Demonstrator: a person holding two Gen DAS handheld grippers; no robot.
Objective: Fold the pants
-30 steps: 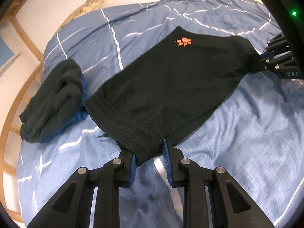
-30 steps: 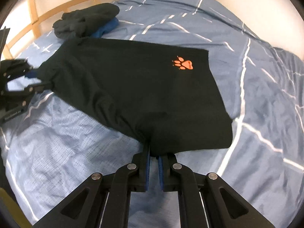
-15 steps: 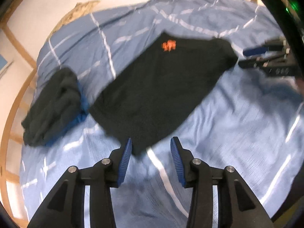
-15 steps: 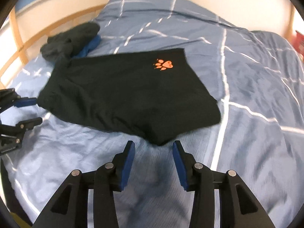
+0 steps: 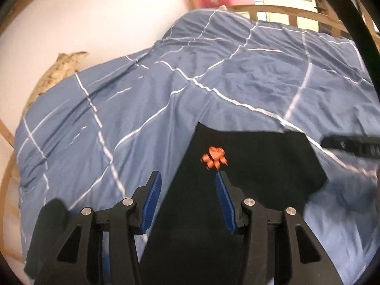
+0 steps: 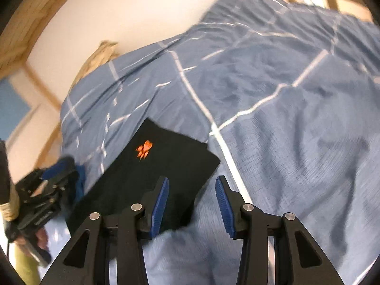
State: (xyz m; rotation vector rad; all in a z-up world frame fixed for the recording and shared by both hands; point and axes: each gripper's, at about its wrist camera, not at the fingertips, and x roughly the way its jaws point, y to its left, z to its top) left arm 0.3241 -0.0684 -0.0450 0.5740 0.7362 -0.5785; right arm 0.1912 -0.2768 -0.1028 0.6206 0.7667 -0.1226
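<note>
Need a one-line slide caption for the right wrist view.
Right gripper open above folded black pants with orange paw print on blue checked duvet.

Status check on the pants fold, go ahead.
Left gripper and right gripper open, jaws just opened, nothing between them. Black pants lie folded flat on the blue duvet. Nothing in the way.
</note>
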